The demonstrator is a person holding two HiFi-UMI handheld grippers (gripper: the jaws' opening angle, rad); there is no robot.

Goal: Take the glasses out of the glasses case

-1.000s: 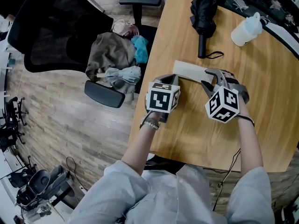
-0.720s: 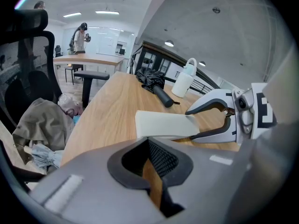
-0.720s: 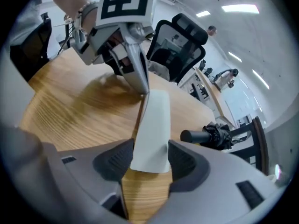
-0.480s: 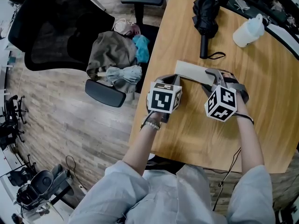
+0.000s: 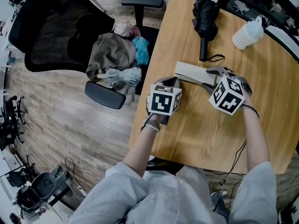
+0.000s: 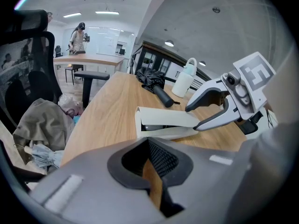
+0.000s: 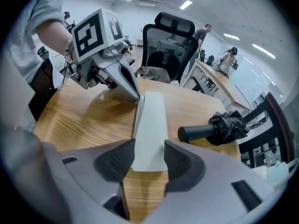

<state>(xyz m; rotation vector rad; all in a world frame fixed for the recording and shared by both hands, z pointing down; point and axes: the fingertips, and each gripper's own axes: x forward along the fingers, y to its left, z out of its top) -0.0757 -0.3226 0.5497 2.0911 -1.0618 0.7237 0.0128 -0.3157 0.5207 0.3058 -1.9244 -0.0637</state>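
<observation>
filling the right half of the head view, the wooden worktop (image 5: 196,134) carries a folded black umbrella (image 5: 204,17) at upper middle. below it, near the frame's centre, lies the pale glasses case (image 5: 191,72), flat on the wood with its lid (image 6: 168,117) lifted a little. the right claw (image 7: 148,160) is released: its jaws have just been opening, and the near end of the case sits between the pads with no squeeze that i can see. the left claw (image 6: 150,164) is clenched on nothing, with its tip at the case's left end in the head view; whether it touches i cannot tell. smallest, the glasses (image 6: 156,127) show only as a dark shape in the slit under the lid, not yet taken out.

the lid, with nothing gripping it, may drop shut over the glasses. if the left claw is not truly pinning the case, a nudge from the right claw could slide the case across the smooth wood toward the umbrella. reaching into so narrow a slit could also scrape a lens.

against a second ago, the right claw's marker cube (image 5: 229,95) sits higher and further right in the head view and tips more steeply. the left claw and the case lie where they did.
</observation>
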